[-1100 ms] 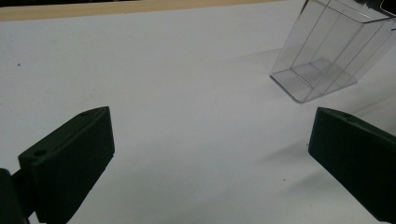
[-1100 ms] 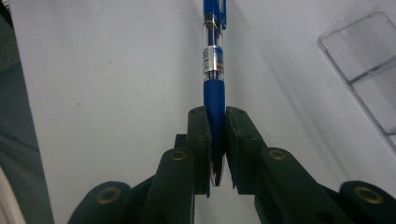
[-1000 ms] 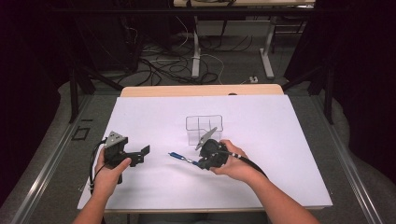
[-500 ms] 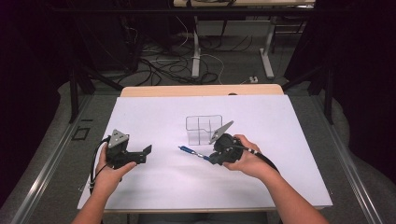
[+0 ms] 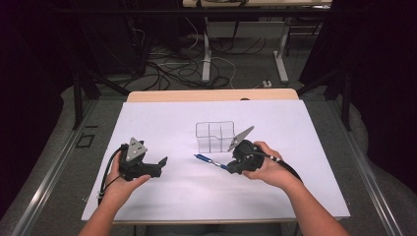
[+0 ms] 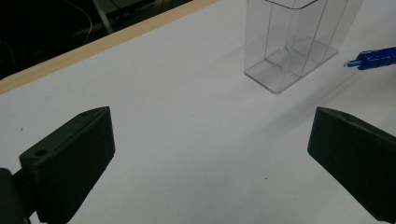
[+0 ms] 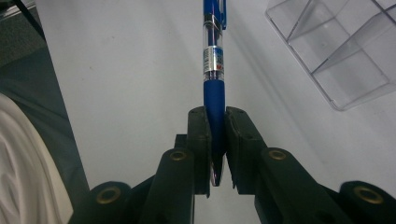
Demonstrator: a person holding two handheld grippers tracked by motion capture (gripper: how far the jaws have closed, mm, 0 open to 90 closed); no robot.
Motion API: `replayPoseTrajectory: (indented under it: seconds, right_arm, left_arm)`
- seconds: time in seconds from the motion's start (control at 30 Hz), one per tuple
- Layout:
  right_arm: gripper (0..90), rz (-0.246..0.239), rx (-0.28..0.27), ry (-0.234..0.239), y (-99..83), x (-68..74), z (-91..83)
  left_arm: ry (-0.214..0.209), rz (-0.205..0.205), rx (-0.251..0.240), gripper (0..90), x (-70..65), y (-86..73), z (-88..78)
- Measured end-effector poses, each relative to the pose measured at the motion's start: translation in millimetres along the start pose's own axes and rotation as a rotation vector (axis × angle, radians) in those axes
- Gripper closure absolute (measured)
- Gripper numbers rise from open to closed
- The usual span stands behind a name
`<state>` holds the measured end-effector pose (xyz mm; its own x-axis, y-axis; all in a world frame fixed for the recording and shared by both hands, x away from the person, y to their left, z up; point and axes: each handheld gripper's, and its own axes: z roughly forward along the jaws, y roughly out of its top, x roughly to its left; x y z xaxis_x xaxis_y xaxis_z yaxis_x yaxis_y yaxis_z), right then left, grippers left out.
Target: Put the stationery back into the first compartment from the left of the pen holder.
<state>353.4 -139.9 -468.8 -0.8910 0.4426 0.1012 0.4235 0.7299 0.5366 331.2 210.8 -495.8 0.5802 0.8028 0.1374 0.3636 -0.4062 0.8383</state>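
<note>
Two black jaws of the right gripper (image 7: 215, 140) pinch a slim blue pen (image 7: 214, 70); left gripper (image 6: 210, 154) jaws wide.

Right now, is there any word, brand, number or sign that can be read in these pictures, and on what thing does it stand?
None can be read.
Blue pen, held in the right gripper: a small silver label with tiny print and a red mark, too small and blurred to read.
Clear plastic organizer: no text on it.
Left gripper: no marking to read on its jaws.
</note>
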Motion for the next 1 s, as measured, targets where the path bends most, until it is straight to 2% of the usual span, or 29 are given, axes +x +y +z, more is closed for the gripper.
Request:
replayPoseTrajectory:
  seconds: [0.03, 0.13, 0.27, 0.3, 0.33, 0.4, 0.43, 0.5, 0.57, 0.63, 0.7, 0.73, 0.77, 0.8, 0.83, 0.87, 0.9, 0.93, 0.97, 1.0]
  right_arm:
    - [80.6, 0.001, 0.000, 0.002, -0.3, -0.1, 0.0]
    - [80.5, 0.000, 0.002, 0.009, -1.0, 0.5, 0.7]
    - [80.5, -0.002, 0.003, 0.010, -1.6, 1.2, 2.4]
    - [80.5, 0.006, 0.003, 0.008, -1.6, 1.9, 3.1]
    - [80.5, 0.002, 0.005, 0.011, -1.9, 1.3, 4.1]
    - [80.6, 0.007, 0.007, 0.007, -2.1, 1.4, 5.1]
    - [80.6, 0.009, 0.004, 0.004, -2.1, 1.6, 5.8]
    - [80.5, 0.011, 0.007, 0.005, -2.4, 1.3, 5.6]
    - [80.6, 0.008, 0.006, 0.007, -2.4, 0.8, 6.0]
    - [80.5, 0.006, 0.006, 0.008, -2.5, 0.7, 6.1]
    - [80.6, 0.007, 0.007, 0.006, -2.4, 0.9, 6.1]
    - [80.5, 0.005, 0.008, 0.009, -2.3, 0.9, 6.0]
    - [80.6, 0.002, 0.005, 0.008, -2.2, 0.8, 6.1]
    - [80.5, 0.005, 0.004, 0.007, -2.0, 1.0, 6.2]
    - [80.5, 0.004, 0.005, 0.008, -2.0, 1.0, 6.1]
    - [80.5, 0.004, 0.005, 0.008, -2.0, 1.0, 6.1]
    - [80.5, 0.006, 0.008, 0.007, -2.1, 1.1, 6.0]
    - [80.5, 0.010, 0.012, 0.009, -2.2, 1.3, 6.0]
    - [80.5, 0.006, 0.011, 0.012, -2.4, 0.7, 6.2]
    - [80.5, 0.006, 0.011, 0.012, -2.4, 0.7, 6.2]
  left_arm:
    - [-0.010, 0.002, -0.006, 1.4, -2.1, 0.7, -0.1]
    - [-0.005, 0.046, -0.011, 4.0, -7.2, 3.6, -1.5]
    - [-0.022, 0.084, -0.018, 7.0, -16.5, 6.2, -0.8]
    - [-0.018, 0.107, -0.013, 7.4, -18.0, 7.2, -1.0]
    - [-0.028, 0.113, -0.006, 7.9, -20.4, 8.2, -1.3]
    - [-0.035, 0.138, -0.012, 9.1, -24.8, 9.9, -1.1]
    - [-0.035, 0.163, -0.018, 9.9, -29.3, 11.6, -1.3]
    - [-0.034, 0.172, -0.025, 12.5, -31.8, 12.3, -1.3]
    - [-0.039, 0.206, -0.031, 15.6, -38.2, 14.7, -1.9]
    - [-0.037, 0.215, -0.034, 16.0, -40.5, 15.2, -1.6]
    - [-0.042, 0.243, -0.026, 16.6, -44.4, 16.8, -1.6]
    - [-0.042, 0.259, -0.024, 17.4, -46.4, 17.5, -1.4]
    - [-0.040, 0.294, -0.020, 18.5, -50.8, 18.7, -1.1]
    - [-0.040, 0.294, -0.020, 19.2, -50.8, 18.7, -1.1]
    - [-0.037, 0.337, -0.019, 20.2, -55.6, 19.8, -0.8]
    - [-0.037, 0.337, -0.019, 21.4, -55.6, 19.8, -0.8]
    - [-0.032, 0.385, -0.019, 22.4, -60.9, 20.7, -0.4]
    - [-0.026, 0.414, -0.018, 23.3, -63.7, 21.2, -0.4]
    - [-0.026, 0.414, -0.018, 24.5, -63.7, 21.2, -0.4]
    - [-0.023, 0.447, -0.020, 24.5, -67.0, 22.0, -0.2]
